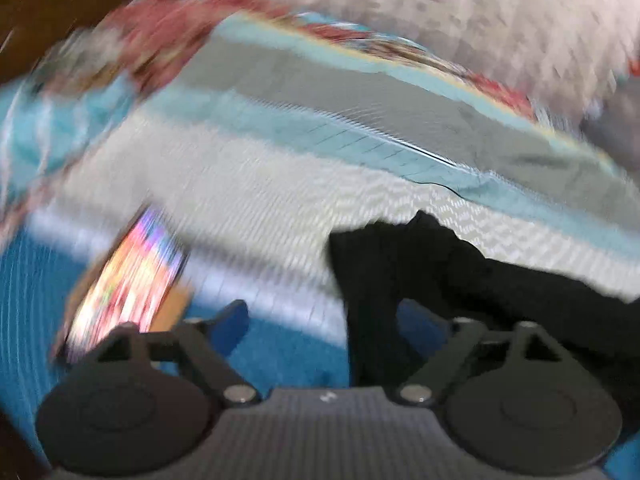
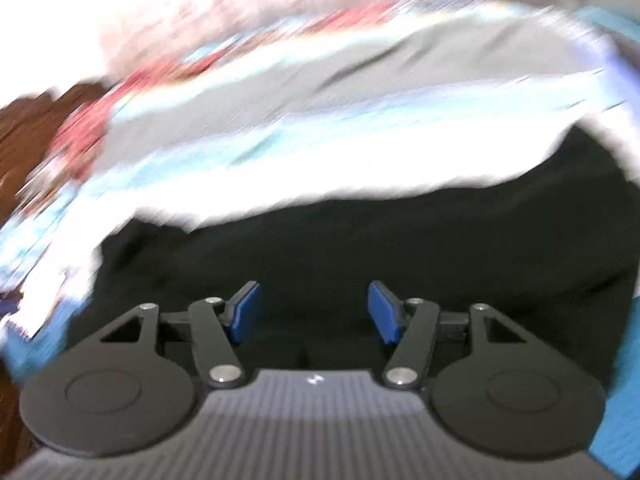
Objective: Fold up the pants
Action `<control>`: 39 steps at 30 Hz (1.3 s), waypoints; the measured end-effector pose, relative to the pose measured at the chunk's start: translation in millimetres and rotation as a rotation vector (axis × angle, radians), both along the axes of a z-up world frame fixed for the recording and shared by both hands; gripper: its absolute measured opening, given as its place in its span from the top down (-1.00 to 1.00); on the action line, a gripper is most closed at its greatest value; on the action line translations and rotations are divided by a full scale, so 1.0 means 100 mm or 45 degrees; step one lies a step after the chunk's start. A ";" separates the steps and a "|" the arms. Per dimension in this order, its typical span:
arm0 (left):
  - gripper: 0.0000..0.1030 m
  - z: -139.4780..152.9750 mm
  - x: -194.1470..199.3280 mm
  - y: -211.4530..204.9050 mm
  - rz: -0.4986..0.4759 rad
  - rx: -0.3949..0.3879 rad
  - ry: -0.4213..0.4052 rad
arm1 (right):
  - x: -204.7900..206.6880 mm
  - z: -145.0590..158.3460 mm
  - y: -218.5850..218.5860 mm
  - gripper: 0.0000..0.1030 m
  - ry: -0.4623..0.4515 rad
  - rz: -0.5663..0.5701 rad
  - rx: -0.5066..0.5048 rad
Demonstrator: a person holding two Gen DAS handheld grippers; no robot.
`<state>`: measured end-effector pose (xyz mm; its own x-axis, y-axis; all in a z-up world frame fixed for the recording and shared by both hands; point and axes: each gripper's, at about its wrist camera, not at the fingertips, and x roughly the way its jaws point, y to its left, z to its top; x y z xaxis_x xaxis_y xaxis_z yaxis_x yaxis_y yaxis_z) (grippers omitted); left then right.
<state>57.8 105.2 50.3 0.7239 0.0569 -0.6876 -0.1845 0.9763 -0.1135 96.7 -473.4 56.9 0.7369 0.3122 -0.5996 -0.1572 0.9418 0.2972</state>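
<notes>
Both views are smeared with blur, so fine detail is lost. Starting at the left of my left wrist view, a phone (image 1: 128, 276) with a bright, colourful screen lies on the blue mat (image 1: 36, 292), near the mat's far edge where it meets the striped bedspread (image 1: 248, 128). My left gripper (image 1: 324, 320) has its fingers spread wide apart. The left pad (image 1: 230, 322) stands free over the blue mat, just right of the phone. The black pants (image 1: 460, 276) hang in a bunched fold across the space between my fingers, closer to the right one, whose pad is mostly hidden behind the cloth; I cannot tell whether the cloth touches it. From there the pants trail off toward the right edge of the view, over the pale band of the bedspread.

In my right wrist view, brown wood (image 2: 36, 128) shows at the far left, beyond the bedspread (image 2: 320, 80). My right gripper (image 2: 314, 312) also has its fingers apart, both blue pads (image 2: 244, 308) clear and holding nothing. The pants (image 2: 360, 240) spread as a broad dark mass under and ahead of the fingers, reaching to the right edge.
</notes>
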 end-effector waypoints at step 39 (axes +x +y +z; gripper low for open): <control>-0.78 -0.46 0.61 -0.33 -0.003 0.015 0.166 | 1.19 -0.46 -1.99 -0.13 0.062 -0.655 -0.218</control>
<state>118.4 72.1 4.3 0.6288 0.0638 -0.7749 -0.1943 0.9779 -0.0771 215.6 -672.8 10.7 0.7389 -0.1866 -0.6474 0.3471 0.9290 0.1283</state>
